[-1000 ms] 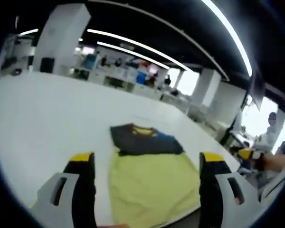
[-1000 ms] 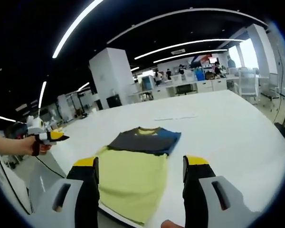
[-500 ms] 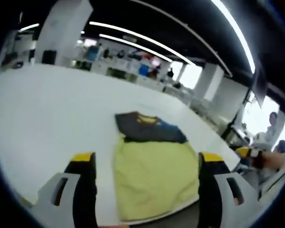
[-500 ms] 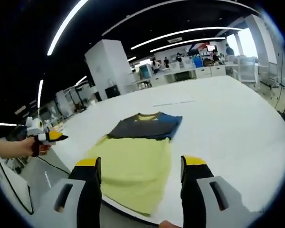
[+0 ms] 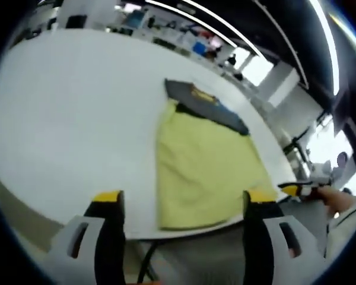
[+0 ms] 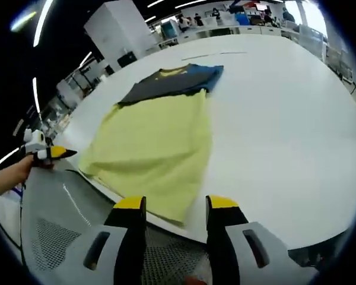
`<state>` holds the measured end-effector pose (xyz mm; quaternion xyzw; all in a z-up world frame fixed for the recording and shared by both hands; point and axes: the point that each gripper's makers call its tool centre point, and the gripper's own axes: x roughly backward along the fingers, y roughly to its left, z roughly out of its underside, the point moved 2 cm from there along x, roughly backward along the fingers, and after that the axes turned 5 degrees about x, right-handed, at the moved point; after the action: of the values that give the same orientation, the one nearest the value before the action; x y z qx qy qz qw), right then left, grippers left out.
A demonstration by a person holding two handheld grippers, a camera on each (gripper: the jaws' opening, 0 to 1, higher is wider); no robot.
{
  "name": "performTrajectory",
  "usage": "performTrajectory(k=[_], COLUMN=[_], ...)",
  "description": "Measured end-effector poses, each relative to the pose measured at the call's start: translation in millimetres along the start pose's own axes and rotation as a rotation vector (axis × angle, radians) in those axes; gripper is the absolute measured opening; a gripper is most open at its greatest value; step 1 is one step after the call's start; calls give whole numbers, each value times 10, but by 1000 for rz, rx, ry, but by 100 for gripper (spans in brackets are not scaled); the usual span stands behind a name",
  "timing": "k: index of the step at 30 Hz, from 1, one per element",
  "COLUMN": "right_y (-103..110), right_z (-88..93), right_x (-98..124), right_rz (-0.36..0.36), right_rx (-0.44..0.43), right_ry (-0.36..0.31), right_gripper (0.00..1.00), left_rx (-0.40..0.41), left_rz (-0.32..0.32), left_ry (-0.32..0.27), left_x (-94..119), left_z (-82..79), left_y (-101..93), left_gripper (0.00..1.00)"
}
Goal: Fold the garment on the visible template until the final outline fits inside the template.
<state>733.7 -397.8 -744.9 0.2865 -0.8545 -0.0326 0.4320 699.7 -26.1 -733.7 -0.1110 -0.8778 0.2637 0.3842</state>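
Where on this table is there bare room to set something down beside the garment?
Bare white table lies wide to the garment's right in the right gripper view, and beyond its dark collar end. In the left gripper view, more lies to its left. The near edge is crowded, where the hem overhangs.

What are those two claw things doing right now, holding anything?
Left gripper: jaws open, holding nothing, above the near edge of the shirt.
Right gripper: jaws open, holding nothing, above the shirt's near edge.
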Motion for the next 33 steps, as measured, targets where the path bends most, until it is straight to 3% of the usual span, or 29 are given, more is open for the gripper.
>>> performTrajectory(k=[3, 8, 11, 18, 24, 30, 33], right_y=[-4, 22, 25, 11, 18, -7, -7], right_z=[40, 151, 192, 204, 214, 208, 146], right_x=[-35, -103, -132, -124, -96, 3, 108], right_rz=[-27, -35, -24, -23, -18, -35, -59], right_rx=[-64, -51, -28, -59, -79, -107, -156], right_ry=[26, 102, 124, 128, 133, 130, 99], right_gripper=[24, 13, 4, 3, 3, 2, 2], left_rx=[9, 10, -60, -111, -111, -130, -90], left_rz=[0, -3, -24, -19, -27, -45, -26], left_ry=[39, 48, 89, 177, 272, 306, 280], left_x=[-39, -31, -43, -65, -108, -119, -47], left_z=[67, 82, 113, 193, 269, 247, 197], left_y=[40, 54, 100, 62, 100, 90, 33], left_gripper=[71, 56, 48, 30, 2, 0, 0])
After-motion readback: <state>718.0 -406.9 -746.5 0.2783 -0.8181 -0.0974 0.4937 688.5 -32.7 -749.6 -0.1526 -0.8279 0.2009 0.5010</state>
